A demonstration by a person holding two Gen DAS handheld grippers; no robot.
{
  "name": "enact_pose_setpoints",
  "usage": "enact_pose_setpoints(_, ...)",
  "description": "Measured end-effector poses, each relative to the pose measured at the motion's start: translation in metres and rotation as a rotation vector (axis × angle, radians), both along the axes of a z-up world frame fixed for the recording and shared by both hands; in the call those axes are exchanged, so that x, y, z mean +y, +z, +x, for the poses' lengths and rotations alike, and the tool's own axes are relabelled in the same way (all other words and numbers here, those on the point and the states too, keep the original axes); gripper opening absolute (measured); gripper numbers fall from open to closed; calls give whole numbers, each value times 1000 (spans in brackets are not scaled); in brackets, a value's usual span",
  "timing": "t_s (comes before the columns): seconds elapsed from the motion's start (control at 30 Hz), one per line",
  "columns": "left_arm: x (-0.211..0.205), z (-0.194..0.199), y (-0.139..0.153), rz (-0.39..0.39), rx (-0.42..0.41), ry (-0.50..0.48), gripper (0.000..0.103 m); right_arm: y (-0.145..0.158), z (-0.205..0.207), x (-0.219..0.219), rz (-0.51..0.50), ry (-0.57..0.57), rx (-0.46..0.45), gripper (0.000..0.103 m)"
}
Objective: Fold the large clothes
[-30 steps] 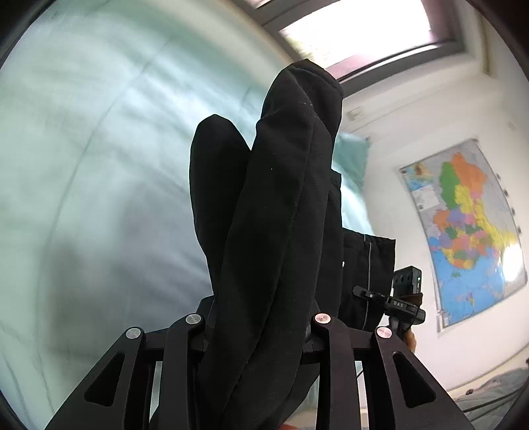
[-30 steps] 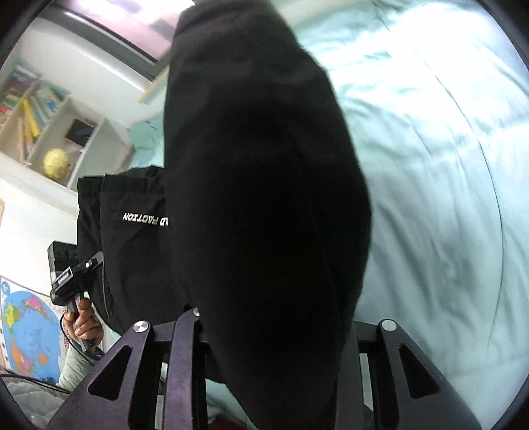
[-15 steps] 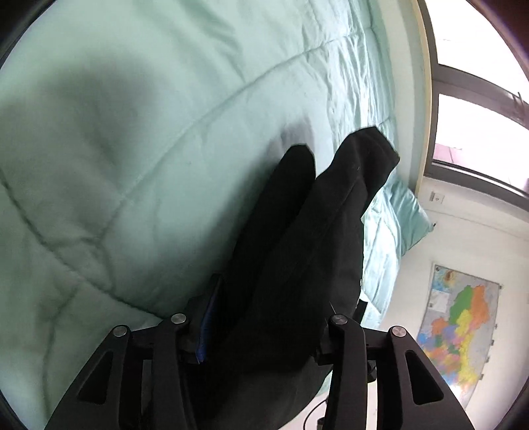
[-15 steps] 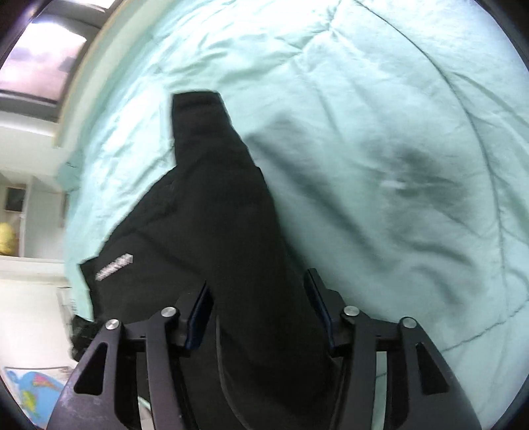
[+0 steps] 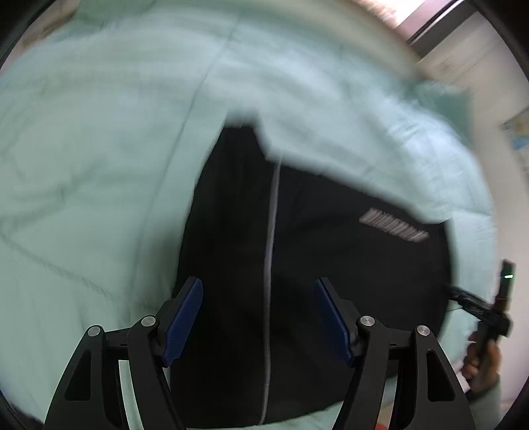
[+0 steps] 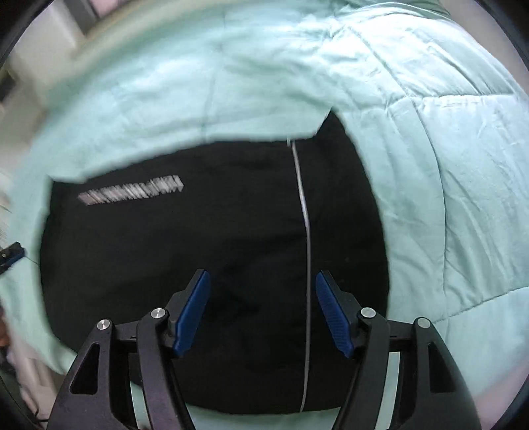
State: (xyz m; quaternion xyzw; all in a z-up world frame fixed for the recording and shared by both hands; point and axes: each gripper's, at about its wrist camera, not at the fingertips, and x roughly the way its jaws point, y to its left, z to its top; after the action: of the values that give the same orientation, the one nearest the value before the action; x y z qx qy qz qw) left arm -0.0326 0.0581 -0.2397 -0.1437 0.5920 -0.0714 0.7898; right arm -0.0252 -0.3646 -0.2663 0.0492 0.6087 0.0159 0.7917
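Left gripper: jaws stand wide apart, blue pads bare, nothing between them. It hangs over the near part of the black garment, and the pictures do not show whether it touches the cloth.

Right gripper: jaws likewise wide apart, blue pads bare and holding nothing. It too hangs over the near part of the black garment; contact with the cloth cannot be told.

The garment lies spread flat on the pale green quilt of the bed, with quilt showing round it on every visible side. A thin white stripe runs along the garment from its near edge toward its far edge; in the right wrist view the same stripe passes between the jaws, close to the right pad. A line of white lettering, blurred and unreadable, sits on the garment's far part, to the side of the stripe.

At the garment's right side in the left wrist view, a hand grips the handle of the other gripper beyond the cloth's edge.

Beyond the garment's far edge the quilt continues, stitched in panels. Past that, a window frame and wall show, blurred.
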Motion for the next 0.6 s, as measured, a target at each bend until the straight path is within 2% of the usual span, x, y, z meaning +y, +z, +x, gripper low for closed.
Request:
enact_pose_setpoints(0.03,-8,-1,-20,-6,29,-13,70,-19,2,1,9,-5,35,70)
enact_pose_setpoints(0.1,-20,-2,-43,72,49,-27,70,-43,5,-1,29,-19,68,70)
enact_pose_setpoints(0.23,-24,5,-57,111,43,1,73,-58,13,-13,84,-64,76,74)
enact_pose_setpoints(0.3,-22,8,-51,104,38,28,72,-57,14,-13,74,-70,84,74)
enact_pose_setpoints(0.37,-21,4,-31,80,-24,38,64,-49,10,-14,67,-70,77,74)
enact_pose_setpoints(0.47,-25,-7,1,49,-84,11,64,-28,-3,-17,119,-74,45,74)
enact_pose_setpoints(0.6,-42,-12,37,100,-138,-44,64,6,-18,-17,114,-69,-21,74)
